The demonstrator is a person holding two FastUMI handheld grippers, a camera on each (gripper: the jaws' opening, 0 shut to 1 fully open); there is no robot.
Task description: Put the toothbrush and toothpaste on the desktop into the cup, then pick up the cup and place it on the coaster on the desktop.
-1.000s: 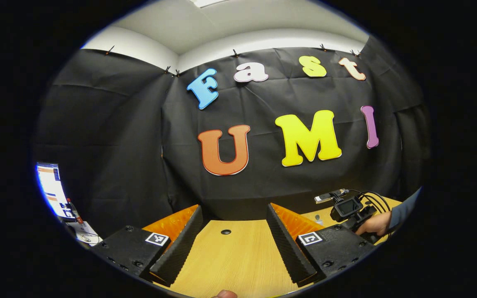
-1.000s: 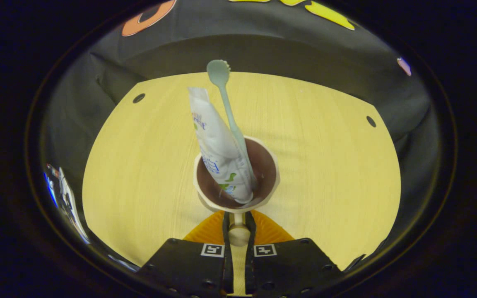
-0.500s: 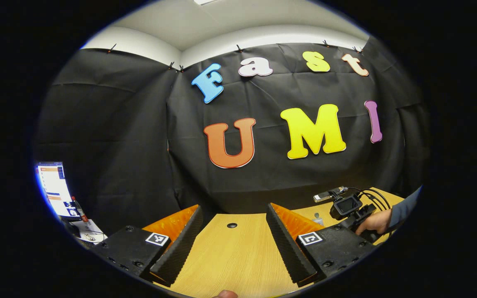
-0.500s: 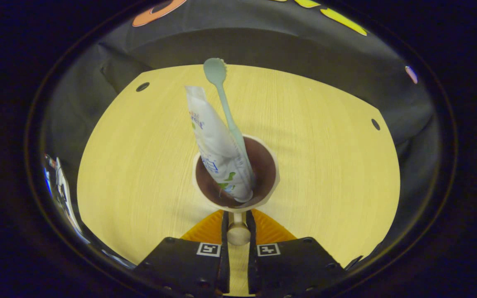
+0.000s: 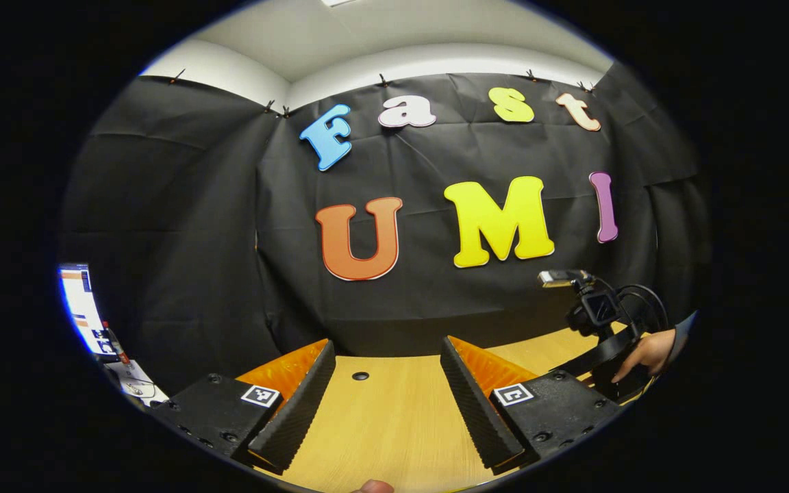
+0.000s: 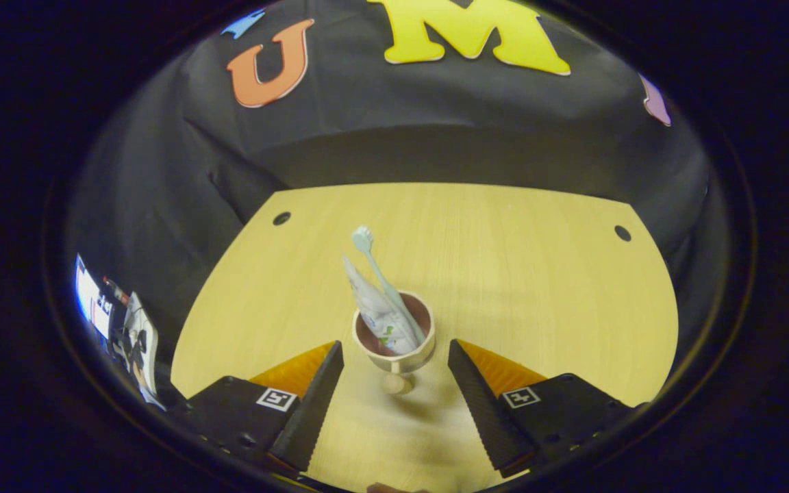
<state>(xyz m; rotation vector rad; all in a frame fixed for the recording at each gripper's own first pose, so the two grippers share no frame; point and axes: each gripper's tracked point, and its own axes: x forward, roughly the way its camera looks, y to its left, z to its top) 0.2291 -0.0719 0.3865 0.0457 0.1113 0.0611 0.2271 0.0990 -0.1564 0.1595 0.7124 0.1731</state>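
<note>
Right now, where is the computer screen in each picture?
Left gripper view: the screen glows at the far left edge, left of the open left tool.
Right gripper view: the screen sits at the far left edge, well left of the cup.
Shared landmark: the wooden table, which lies to the screen's right in both views.

Cup [image 6: 394, 346] between spread claw [image 6: 389, 390] fingers

Pale wood-grain desktop [image 6: 504, 274], matt; smooth cup [image 6: 394, 350]; glossy plastic toothpaste [image 6: 379, 316] tube; ribbed jaws.
</note>
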